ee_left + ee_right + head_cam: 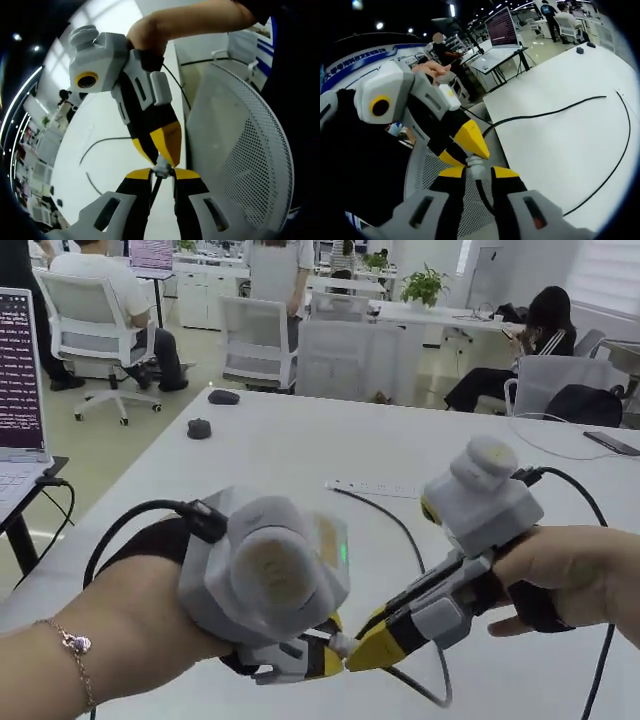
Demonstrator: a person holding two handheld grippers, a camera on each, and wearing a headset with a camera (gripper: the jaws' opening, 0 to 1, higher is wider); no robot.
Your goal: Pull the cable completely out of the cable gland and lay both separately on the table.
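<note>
The left gripper [325, 660] sits at lower centre of the head view and the right gripper [366, 650] enters from the right, so the two sets of yellow jaw tips meet nose to nose. The cable gland [343, 644] (a small white fitting) is located between them, held above the white table [300, 450] near its front edge. In the left gripper view, the left jaws are closed down to a narrow gap with the gland pinched at their tips, and the right gripper's tips converge on the gland's far end from above. In the right gripper view, the arrangement is mirrored: the gland is seated between the right jaw tips, which are nearly closed on it, and the left gripper's tips press in from the upper left. Whether either pair also bears on the cable cannot be determined. The black cable [400, 530] remains threaded in the gland. In the head view it runs from mid-frame in a long curve across the table toward the lower right, then loops back under the right gripper. A mesh chair back [240, 150] occupies the right of the left gripper view.
</note>
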